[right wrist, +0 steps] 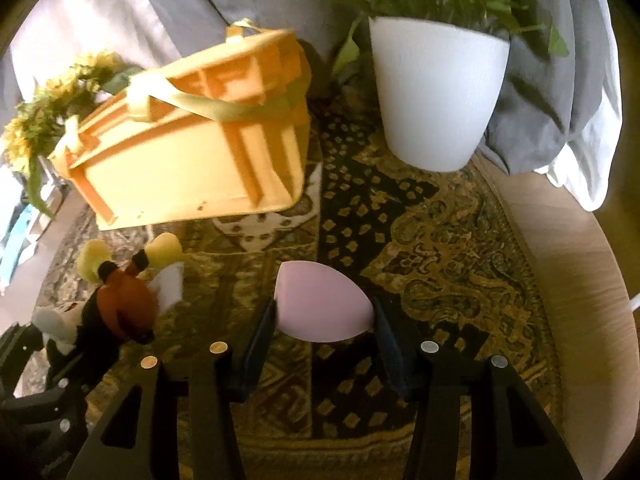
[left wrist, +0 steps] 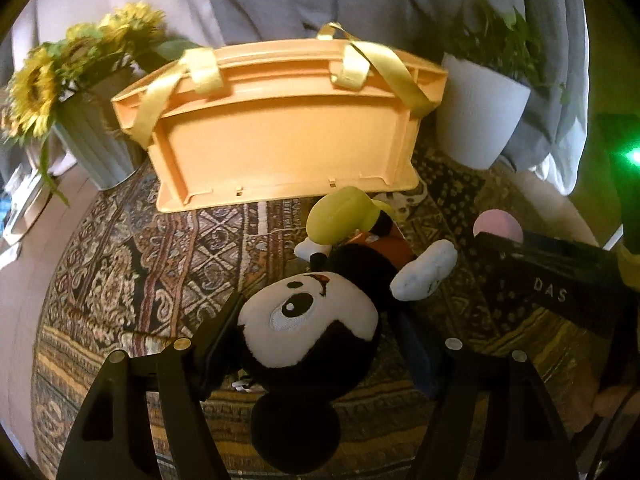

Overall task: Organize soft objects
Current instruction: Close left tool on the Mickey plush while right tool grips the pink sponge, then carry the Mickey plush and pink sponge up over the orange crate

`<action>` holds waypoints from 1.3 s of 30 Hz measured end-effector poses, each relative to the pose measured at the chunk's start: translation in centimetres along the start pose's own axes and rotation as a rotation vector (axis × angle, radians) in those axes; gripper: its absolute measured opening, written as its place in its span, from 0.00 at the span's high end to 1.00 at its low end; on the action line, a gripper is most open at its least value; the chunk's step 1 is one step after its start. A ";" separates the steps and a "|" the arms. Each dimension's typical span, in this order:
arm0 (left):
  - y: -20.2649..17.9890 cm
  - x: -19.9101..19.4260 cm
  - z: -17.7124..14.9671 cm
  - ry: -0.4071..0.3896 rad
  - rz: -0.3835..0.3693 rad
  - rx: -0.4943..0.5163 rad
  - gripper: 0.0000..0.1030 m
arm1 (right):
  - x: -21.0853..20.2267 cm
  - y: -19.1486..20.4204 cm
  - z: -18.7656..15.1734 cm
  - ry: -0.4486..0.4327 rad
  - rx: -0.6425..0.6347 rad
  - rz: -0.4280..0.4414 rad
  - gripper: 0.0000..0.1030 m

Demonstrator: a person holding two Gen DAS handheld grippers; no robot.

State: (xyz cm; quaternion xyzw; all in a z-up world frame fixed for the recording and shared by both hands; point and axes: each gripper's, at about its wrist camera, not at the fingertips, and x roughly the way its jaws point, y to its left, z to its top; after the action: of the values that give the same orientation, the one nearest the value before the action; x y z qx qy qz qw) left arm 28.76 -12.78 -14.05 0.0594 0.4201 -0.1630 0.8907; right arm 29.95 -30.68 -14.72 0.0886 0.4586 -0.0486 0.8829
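Black-and-white plush mouse toy point(left wrist: 308, 320): squeezed by left gripper point(left wrist: 316, 344), low in frame. Pink egg-shaped soft sponge point(right wrist: 324, 306): pinched by right gripper point(right wrist: 324, 320), lower middle. Orange plastic basket point(left wrist: 280, 128), upper middle: not yet filled.

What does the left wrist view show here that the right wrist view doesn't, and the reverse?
Only the left wrist view shows the mouse plush's face, held between the left gripper fingers. Only the right wrist view shows the pink egg-shaped object whole, between the right gripper fingers, and the plush's legs. Both show the orange basket, white plant pot, sunflowers and patterned cloth.
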 end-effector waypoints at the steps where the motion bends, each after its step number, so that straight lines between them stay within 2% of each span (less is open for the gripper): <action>1: 0.2 -0.4 -0.1 -0.003 -0.006 -0.017 0.30 | -0.4 0.1 0.0 -0.005 -0.003 0.004 0.51; 10: 1.5 -4.1 -0.2 -0.058 -0.012 -0.120 0.30 | -4.2 2.1 -0.1 -0.065 -0.045 0.045 0.51; 18: 3.1 -7.3 0.5 -0.125 0.009 -0.161 0.30 | -7.6 4.3 0.2 -0.125 -0.074 0.072 0.51; 28: 5.0 -10.7 2.8 -0.223 0.018 -0.165 0.30 | -11.0 6.8 2.1 -0.221 -0.083 0.087 0.51; 39: 7.0 -12.9 5.6 -0.312 0.019 -0.135 0.30 | -12.8 9.0 4.3 -0.317 -0.072 0.086 0.51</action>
State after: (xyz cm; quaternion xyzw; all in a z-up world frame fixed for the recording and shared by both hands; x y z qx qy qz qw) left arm 27.51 -4.43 -0.77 -0.0226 0.2861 -0.1330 0.9487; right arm 27.55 -22.65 -0.75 0.0678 0.3106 -0.0079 0.9481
